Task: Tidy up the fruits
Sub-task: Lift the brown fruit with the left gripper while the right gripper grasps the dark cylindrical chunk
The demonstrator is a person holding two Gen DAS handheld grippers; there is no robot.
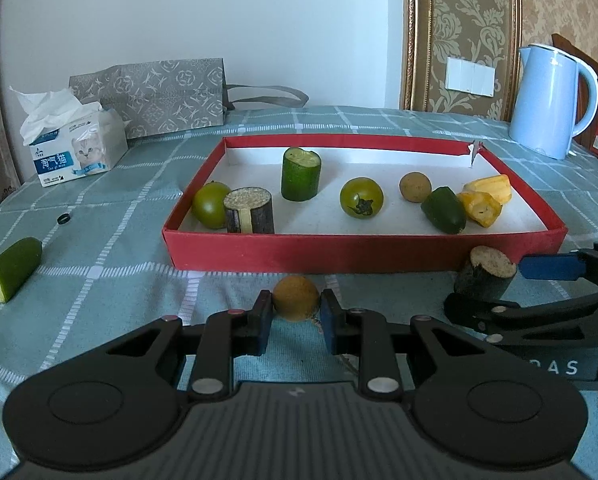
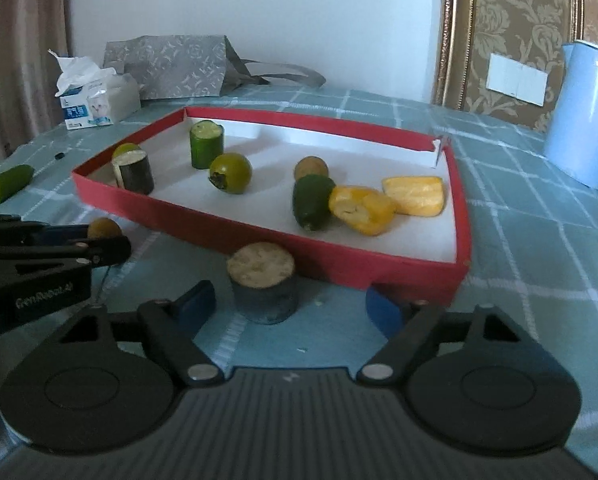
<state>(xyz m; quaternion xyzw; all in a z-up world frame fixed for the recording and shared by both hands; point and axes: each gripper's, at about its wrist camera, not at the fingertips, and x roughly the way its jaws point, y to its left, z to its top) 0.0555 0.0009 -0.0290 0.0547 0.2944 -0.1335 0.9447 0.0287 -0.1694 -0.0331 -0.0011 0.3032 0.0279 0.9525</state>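
The checked teal surface point(image 1: 339, 128) carries a red tray point(image 1: 363, 250), tissue pack point(image 1: 75, 152), grey bag point(image 1: 155, 96); blue kettle point(image 1: 547, 100). A cucumber piece point(image 1: 11, 268) lies left; a dark stub point(image 2: 263, 284) stands before the tray.

Home room: damask wallpaper point(image 1: 471, 20), kettle point(image 1: 547, 100), tissue pack point(image 1: 75, 148) on checked tablecloth point(image 1: 119, 280).

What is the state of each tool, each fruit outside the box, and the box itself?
left tool: shut on the brown round fruit
right tool: open around the dark cut stub, which stands upright
cucumber piece: lying on the cloth
red box: open, holding fruits
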